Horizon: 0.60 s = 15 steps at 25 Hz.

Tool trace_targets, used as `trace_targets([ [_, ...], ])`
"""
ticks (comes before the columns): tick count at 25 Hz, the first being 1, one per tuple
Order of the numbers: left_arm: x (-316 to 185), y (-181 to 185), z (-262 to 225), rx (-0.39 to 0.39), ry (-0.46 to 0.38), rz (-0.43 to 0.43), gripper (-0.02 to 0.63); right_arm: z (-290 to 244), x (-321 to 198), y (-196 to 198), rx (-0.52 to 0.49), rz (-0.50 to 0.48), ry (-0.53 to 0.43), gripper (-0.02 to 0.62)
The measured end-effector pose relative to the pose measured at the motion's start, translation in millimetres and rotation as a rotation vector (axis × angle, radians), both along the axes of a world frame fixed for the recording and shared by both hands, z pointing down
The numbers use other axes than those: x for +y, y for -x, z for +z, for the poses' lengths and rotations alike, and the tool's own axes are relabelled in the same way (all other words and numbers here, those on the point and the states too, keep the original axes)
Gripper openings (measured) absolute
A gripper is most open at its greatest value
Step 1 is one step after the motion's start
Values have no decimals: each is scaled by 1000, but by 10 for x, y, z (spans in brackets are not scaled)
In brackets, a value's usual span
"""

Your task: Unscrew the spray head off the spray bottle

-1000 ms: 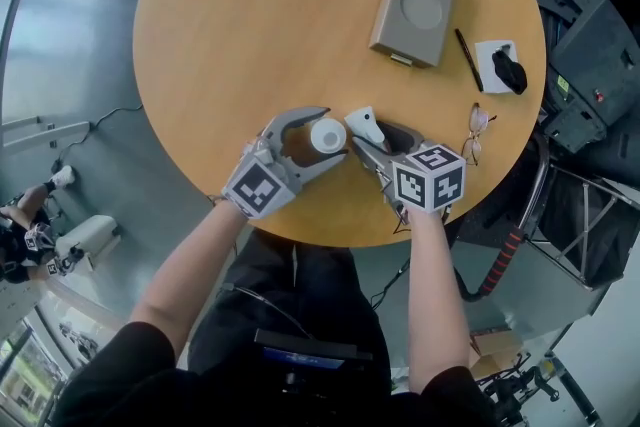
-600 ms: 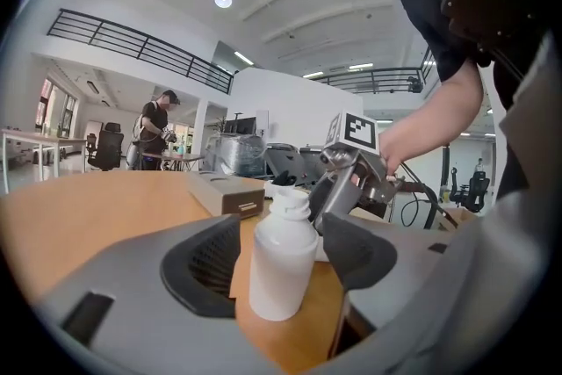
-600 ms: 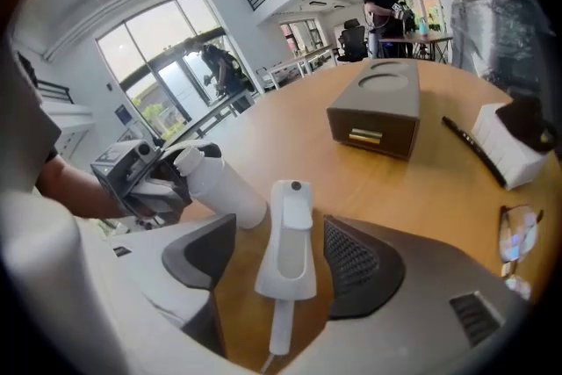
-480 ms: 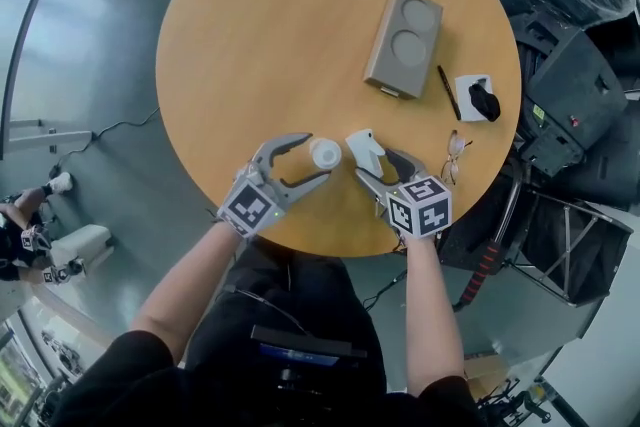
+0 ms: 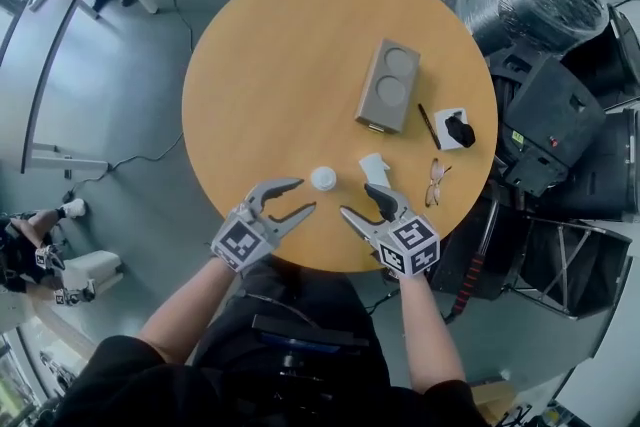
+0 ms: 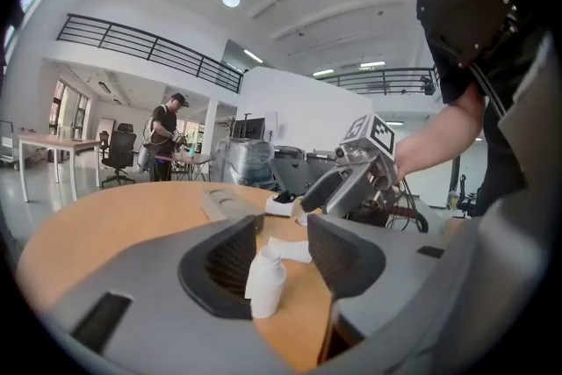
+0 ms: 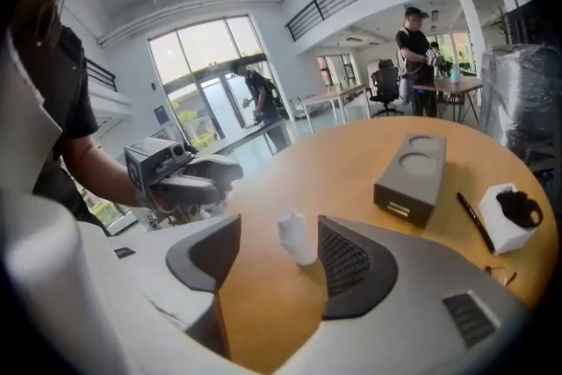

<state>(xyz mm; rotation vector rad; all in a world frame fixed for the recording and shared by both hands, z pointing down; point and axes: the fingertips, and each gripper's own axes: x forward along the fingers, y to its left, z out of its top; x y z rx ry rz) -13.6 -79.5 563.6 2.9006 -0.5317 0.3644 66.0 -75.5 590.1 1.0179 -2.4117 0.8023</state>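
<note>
Apparently past the unscrewing: spray head (image 5: 374, 165) off, lying just beside upright spray bottle (image 5: 323, 178). Left gripper (image 5: 300, 197) and right gripper (image 5: 360, 202) above table edge, jaws apart, just been closing a little, holding nothing (bottle merely beyond them). Next: probably nothing but resting. Round wooden table (image 5: 260, 95), grey-floored open office hall.

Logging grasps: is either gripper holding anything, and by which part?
Nothing. The left gripper and right gripper are open, jaws just closing slightly on nothing; bottle and spray head sit free on the table.

The spray bottle (image 5: 323, 178) and spray head (image 5: 373, 166) were white, the bench (image 5: 270, 85) pale orange-brown, the box (image 5: 388, 85) grey-brown.
</note>
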Motion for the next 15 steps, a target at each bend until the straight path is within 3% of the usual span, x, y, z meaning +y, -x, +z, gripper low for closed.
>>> trace_targets([
  [3, 76, 8, -474, 70, 17, 2, 150, -577, 62, 103, -69, 1, -137, 234],
  [5, 131, 23, -723, 73, 24, 4, 93, -951, 129, 169, -126, 7, -200, 166],
  [7, 162, 39, -951, 65, 11, -8, 70, -1294, 192, 219, -182, 16, -264, 14],
  [11, 252, 32, -1465, 109, -13, -1, 23, -1930, 298, 312, -227, -14, -422, 11],
  [15, 368, 15, -1889, 135, -29, 35, 23, -2403, 404, 375, -237, -44, -506, 11],
])
